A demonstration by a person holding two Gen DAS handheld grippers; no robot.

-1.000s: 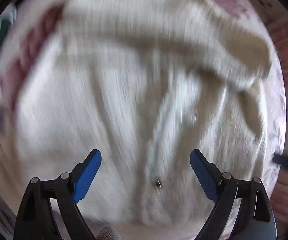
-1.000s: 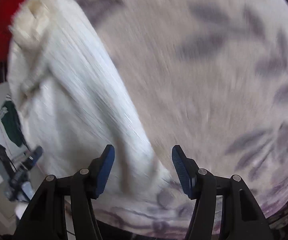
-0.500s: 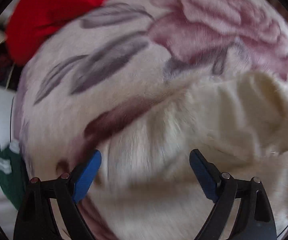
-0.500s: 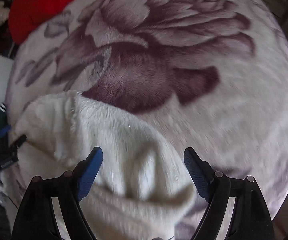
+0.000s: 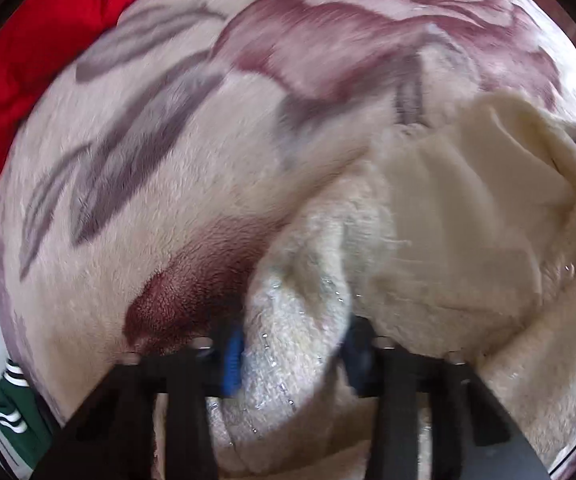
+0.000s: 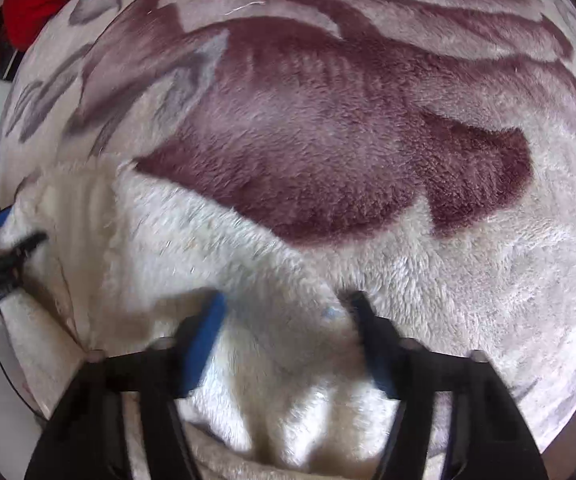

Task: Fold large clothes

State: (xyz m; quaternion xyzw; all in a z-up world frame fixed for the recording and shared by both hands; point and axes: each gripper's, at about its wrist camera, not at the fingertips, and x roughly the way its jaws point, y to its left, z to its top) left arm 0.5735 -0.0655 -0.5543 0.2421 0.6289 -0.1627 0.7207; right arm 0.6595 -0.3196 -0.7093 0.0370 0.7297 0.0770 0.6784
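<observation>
Both grippers point straight down at a cream fleece garment [image 5: 448, 240] lying on a rose-patterned blanket [image 5: 168, 160]. The left gripper [image 5: 292, 356] is closing, its blue pads pinching a bunched fold of the garment. The right gripper [image 6: 284, 336] is also closing, jaws half-wide around the garment's edge, pads not clearly pressing. A red cloth [image 5: 48, 40] lies beyond the blanket.

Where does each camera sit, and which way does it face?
Left wrist: on the left tool, facing down; its jaws are closing, with the cream garment bunched between them.
Right wrist: on the right tool, facing down; jaws closing around the same garment.
Shared: the garment, floral blanket, and red cloth.
</observation>
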